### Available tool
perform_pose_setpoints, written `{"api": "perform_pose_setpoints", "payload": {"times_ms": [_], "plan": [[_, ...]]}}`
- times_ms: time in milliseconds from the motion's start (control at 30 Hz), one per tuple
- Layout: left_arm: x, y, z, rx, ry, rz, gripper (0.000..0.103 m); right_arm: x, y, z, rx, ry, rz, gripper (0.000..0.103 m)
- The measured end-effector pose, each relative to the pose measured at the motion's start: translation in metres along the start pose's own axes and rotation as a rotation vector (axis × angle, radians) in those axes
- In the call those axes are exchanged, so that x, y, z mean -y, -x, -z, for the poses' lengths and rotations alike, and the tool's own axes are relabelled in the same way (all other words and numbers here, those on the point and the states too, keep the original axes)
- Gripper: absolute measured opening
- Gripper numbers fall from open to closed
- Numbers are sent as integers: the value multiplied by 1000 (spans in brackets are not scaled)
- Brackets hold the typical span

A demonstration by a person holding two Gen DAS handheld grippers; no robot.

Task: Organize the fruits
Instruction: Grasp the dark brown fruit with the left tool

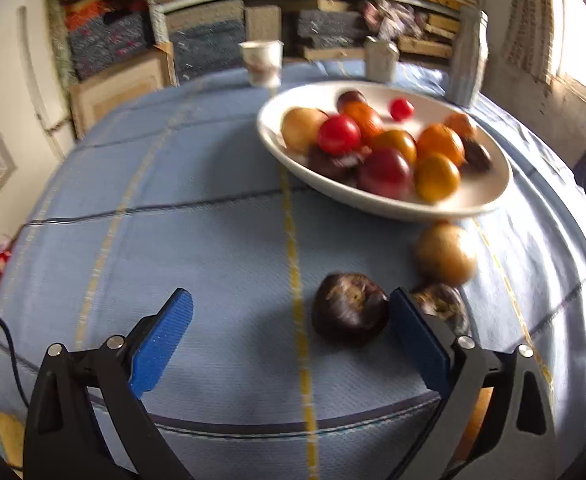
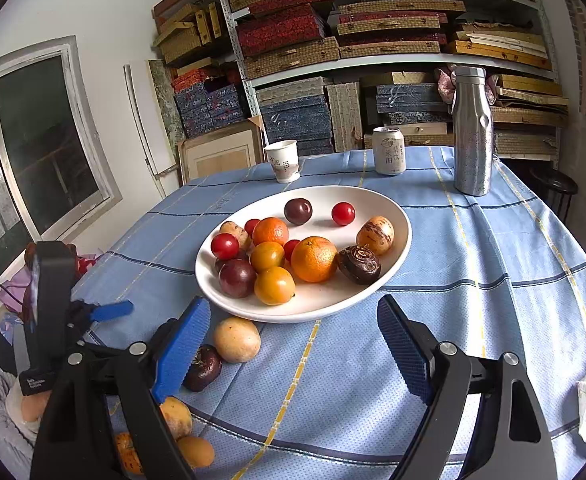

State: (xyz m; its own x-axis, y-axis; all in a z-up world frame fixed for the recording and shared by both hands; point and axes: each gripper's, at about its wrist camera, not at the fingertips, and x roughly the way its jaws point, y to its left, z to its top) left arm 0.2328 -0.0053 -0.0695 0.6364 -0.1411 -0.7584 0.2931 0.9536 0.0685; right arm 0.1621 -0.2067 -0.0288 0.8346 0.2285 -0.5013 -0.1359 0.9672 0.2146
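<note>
Left black hand-held gripper with blue ribbed pads [image 1: 291, 306]: jaws spread wide, held low, view blurred, probably moving. Right black hand-held gripper with blue ribbed pads [image 2: 293, 314]: jaws wide apart, empty.

Between your left tool's [image 1: 291, 332] spread fingers, close against the right one, a dark brown wrinkled fruit [image 1: 350, 309] lay on the desk. Beyond that finger sat a second dark fruit [image 1: 443, 304] and a pale tan round one [image 1: 446, 254], touching. Farther ahead of the tool, the white bowl [image 1: 489, 196] held red, orange, yellow and dark purple fruits heaped together.
</note>
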Motion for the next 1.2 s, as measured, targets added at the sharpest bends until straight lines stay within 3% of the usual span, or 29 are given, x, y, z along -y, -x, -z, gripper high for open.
{"api": "perform_pose_setpoints", "payload": {"times_ms": [100,167,233,367,633,733,933,1200], "plan": [[3,-8,1,-41,-12,26,97,0,0,0,1,-1,1,86],[-5,-13,5,-74,16,-18,97,1,0,1,1,0,2,86],[-12,-9,5,-48,47,-25,95,1,0,1,3,-1,2,86],[-15,-4,2,-2,63,-38,61,-1,0,1,4,4,1,86],[-8,-13,-2,-27,25,2,60,-3,-2,3,-10,13,-5,86],[-12,-13,-2,-24,42,32,40,-7,-5,6,-28,34,-20,86],[-31,-11,-4,-9,122,-37,40,-23,-20,16,-96,101,-28,86],[-31,-12,-4,-19,116,-41,40,-17,-57,16,-221,-23,-68,73]]}}
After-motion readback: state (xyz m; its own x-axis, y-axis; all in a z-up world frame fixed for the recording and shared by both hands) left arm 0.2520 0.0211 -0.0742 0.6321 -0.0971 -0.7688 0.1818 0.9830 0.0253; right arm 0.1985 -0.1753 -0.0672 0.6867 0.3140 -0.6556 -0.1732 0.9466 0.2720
